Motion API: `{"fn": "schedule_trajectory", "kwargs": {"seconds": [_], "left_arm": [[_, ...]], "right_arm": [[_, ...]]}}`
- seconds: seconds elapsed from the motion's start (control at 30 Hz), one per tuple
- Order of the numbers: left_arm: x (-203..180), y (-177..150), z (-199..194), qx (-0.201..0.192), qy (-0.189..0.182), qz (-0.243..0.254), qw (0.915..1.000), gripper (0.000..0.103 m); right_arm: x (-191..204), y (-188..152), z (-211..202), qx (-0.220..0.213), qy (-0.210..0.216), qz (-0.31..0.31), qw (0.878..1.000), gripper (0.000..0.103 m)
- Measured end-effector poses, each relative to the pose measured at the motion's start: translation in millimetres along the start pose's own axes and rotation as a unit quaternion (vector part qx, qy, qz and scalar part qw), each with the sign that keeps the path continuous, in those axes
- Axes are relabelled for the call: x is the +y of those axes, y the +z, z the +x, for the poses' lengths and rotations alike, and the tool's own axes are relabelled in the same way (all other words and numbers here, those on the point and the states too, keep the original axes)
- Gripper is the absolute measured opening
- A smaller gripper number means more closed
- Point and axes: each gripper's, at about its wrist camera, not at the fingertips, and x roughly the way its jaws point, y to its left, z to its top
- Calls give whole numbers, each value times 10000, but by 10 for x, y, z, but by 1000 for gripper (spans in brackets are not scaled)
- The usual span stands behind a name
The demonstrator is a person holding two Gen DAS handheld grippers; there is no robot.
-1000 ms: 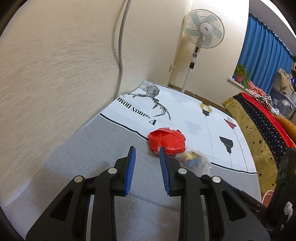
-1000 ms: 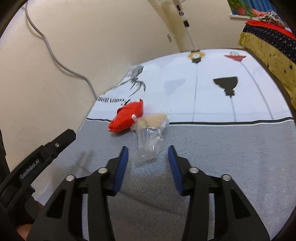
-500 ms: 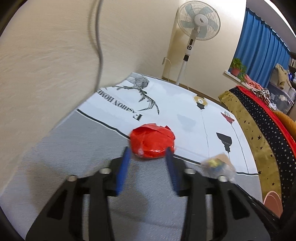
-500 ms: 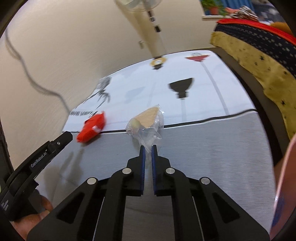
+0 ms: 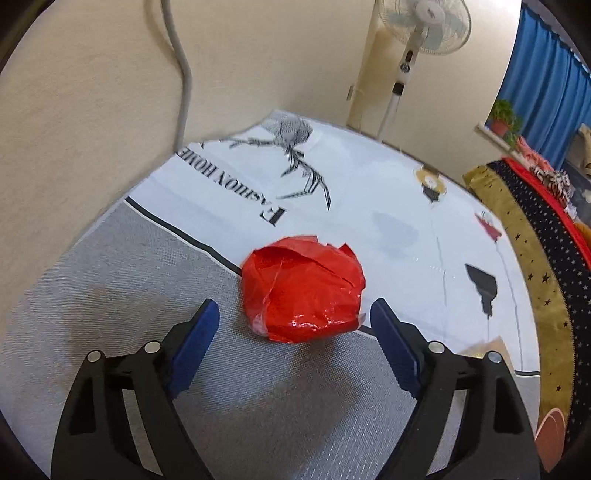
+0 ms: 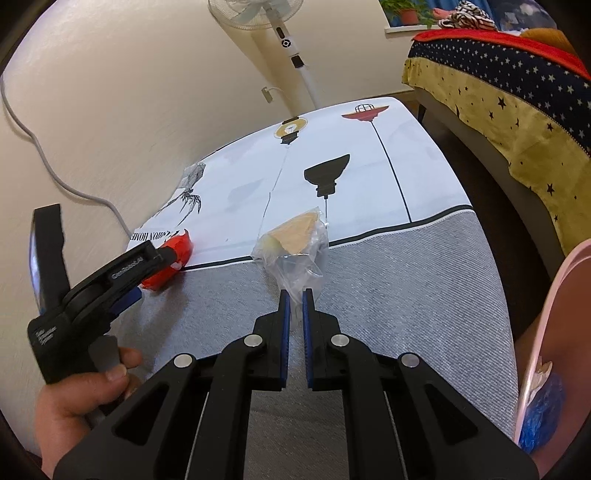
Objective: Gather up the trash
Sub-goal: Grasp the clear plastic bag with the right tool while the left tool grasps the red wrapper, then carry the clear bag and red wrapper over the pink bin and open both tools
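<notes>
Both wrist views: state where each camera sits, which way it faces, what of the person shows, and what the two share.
Left wrist: on the left gripper, angled down over its opening jaws at the red wrapper between them, untouched; no body shows.
Right wrist: on the right gripper, angled down at the clear bag pinched in its pads; the left hand shows.
Shared: red wrapper, printed mat, fan.

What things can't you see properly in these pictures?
- Right wrist view: most of the red crumpled wrapper is hidden behind the left gripper.
- Right wrist view: what is inside the clear plastic bag is unclear; something tan shows through the crinkled film. The right gripper pinches its near end.
- Left wrist view: the fan is cut off by the top edge.
- Left wrist view: the wrapper's far side faces away.
</notes>
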Motion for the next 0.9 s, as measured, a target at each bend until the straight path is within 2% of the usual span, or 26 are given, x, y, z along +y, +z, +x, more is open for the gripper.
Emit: {"fn": "schedule_trajectory", "kwargs": {"seconds": [0.07, 0.1, 0.13, 0.53, 0.9], "left_arm": [[-13, 5, 33, 74, 47, 34, 10000, 78], [-20, 3, 48, 114, 57, 57, 9999, 66], [-30, -6, 59, 159, 35, 95, 9998, 62], [-89, -178, -236, -64, -163, 481, 9987, 61], [-215, -516, -756, -268, -644, 931, 9932, 61]], "right_arm": [[-5, -8, -10, 1, 6, -8, 10000, 7], [-7, -13, -18, 3, 12, -13, 10000, 7], [-4, -17, -23, 7, 18, -12, 10000, 7], [-73, -99, -231, -7, -72, -37, 10000, 7], [-105, -159, -797, -249, -239, -160, 9993, 6]]}}
